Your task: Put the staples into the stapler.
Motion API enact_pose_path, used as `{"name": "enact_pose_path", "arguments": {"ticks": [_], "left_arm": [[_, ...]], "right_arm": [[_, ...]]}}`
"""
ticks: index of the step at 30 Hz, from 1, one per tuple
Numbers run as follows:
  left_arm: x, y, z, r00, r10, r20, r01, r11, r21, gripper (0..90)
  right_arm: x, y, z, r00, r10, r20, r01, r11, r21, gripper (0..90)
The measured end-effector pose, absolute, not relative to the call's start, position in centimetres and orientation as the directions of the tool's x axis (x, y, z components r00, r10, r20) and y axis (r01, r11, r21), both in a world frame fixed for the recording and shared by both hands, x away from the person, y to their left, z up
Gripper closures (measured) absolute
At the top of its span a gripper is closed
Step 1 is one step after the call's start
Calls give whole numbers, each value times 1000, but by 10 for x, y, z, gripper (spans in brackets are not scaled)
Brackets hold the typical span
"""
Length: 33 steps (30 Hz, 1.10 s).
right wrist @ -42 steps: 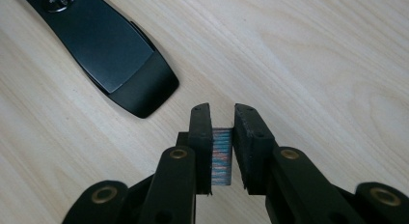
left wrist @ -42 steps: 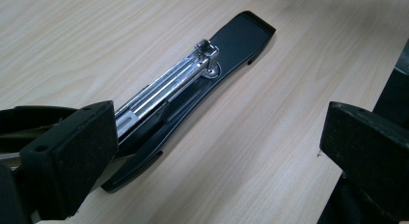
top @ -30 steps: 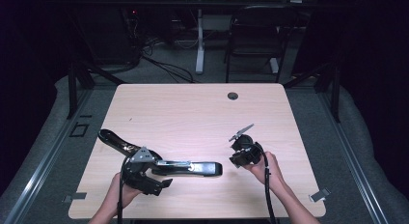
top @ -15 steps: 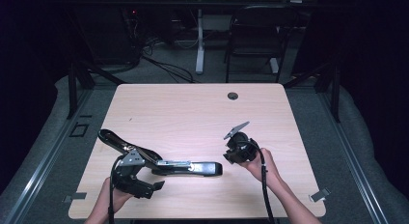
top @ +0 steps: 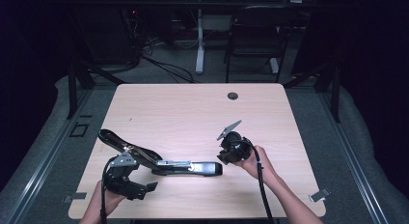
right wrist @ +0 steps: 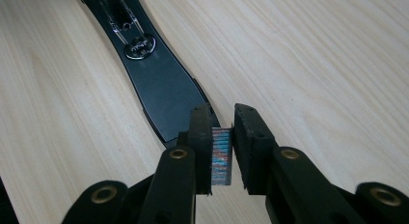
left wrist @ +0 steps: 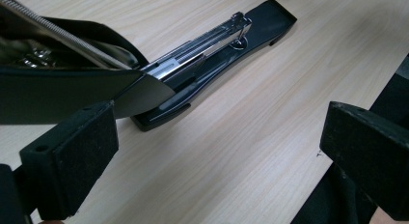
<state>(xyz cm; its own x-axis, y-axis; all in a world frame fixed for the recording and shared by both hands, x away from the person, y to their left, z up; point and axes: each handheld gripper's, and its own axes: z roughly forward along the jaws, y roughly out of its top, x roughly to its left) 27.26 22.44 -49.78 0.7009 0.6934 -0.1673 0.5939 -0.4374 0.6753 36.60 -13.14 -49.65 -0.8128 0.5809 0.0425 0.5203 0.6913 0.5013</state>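
A long black stapler (top: 193, 167) lies opened on the wooden table (top: 193, 113), its base flat and its top arm (top: 118, 141) swung up and back to the left. My left gripper (top: 137, 189) hovers open near the front edge, just in front of the stapler's hinge; in the left gripper view its pads (left wrist: 72, 151) stand wide apart over bare wood, with the stapler (left wrist: 207, 55) ahead. My right gripper (top: 226, 154) sits just right of the base's tip, shut on a short strip of staples (right wrist: 222, 156). The stapler base (right wrist: 154, 79) lies just beyond the right gripper (right wrist: 223, 120).
A round cable hole (top: 233, 95) sits near the table's far edge. Behind the table stand a dark chair (top: 255, 35) and a white desk leg (top: 199, 45), with cables on the floor. The far half of the table is bare wood.
My left gripper has drawn back to the left and toward the front edge, away from the stapler's middle. The right gripper and the stapler have stayed about where they were.
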Motion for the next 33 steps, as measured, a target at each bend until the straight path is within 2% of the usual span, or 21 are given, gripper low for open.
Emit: {"name": "enact_pose_path", "arguments": {"ticks": [33], "left_arm": [[274, 233, -498, 700, 687, -195, 604, -424, 675, 0]], "right_arm": [[389, -78, -488, -876, 477, 64, 428, 711, 558, 784]]}}
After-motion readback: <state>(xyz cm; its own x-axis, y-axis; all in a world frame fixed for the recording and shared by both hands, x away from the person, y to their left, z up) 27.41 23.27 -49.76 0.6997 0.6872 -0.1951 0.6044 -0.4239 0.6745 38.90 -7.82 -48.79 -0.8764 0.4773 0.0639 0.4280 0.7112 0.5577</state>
